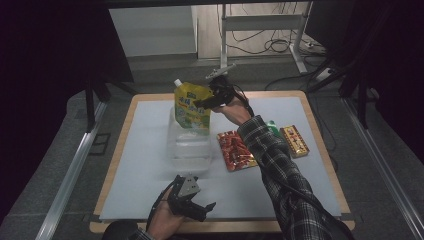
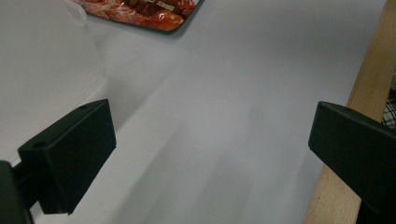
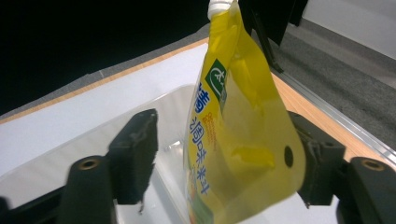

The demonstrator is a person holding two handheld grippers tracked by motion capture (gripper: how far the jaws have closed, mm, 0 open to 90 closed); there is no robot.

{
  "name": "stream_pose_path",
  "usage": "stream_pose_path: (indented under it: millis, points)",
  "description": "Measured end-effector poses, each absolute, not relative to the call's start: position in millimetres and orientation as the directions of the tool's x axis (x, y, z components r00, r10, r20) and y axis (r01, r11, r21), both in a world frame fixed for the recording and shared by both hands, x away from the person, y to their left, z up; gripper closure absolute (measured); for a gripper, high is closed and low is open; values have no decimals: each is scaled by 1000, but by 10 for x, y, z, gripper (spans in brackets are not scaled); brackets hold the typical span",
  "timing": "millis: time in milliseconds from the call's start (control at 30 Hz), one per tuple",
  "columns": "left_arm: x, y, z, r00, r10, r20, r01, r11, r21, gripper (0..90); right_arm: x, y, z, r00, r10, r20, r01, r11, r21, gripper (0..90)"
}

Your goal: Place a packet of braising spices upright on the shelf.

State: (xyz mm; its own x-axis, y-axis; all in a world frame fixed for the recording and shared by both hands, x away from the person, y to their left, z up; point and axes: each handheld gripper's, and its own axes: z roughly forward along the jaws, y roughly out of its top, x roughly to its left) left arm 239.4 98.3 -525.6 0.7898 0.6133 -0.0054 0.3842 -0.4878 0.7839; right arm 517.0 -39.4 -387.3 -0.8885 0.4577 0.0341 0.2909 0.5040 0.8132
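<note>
Upright, yellow spout pouch (image 3: 243, 126) standing in clear plastic bin (image 1: 189, 145), between the parted jaws of right gripper (image 3: 224, 154), pads off it, left gripper (image 2: 210, 154) wide open, empty, near table edge (image 2: 369, 88)

Your yellow pouch (image 3: 243, 140) carries a green square logo near its top and blue East Asian characters running down its face, too angled to read. The print on the red packet (image 1: 235, 150) and the small box (image 1: 294, 140) is too small to read.
</note>
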Motion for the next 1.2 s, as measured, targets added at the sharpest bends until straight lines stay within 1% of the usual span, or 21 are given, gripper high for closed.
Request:
stream_pose_path:
  millis: [67,133,200,467,700,933,1200]
  points:
    - [2391,977,-5257,790,613,2,379,-492,784,6,5162,-413,-3873,-884,466,29,293,506,811,267]
    - [2387,967,-5267,790,613,28,368,-510,778,7,5149,-434,-3883,-886,461,42,304,511,804,246]
    - [2387,962,-5276,788,614,43,365,-523,771,8,5129,-459,-3901,-890,455,32,294,521,801,224]
    - [2389,976,-5265,784,619,48,355,-511,783,7,5101,-571,-3933,-890,453,53,311,518,797,154]
    - [2385,975,-5265,784,618,55,349,-512,785,7,5029,-677,-3958,-893,448,50,305,518,799,94]
    - [2385,971,-5268,785,617,60,344,-514,786,7,4944,-796,-4022,-891,452,37,303,531,792,57]
    - [2382,969,-5269,784,617,67,336,-514,789,6,4851,-940,-4071,-886,462,33,311,541,781,42]
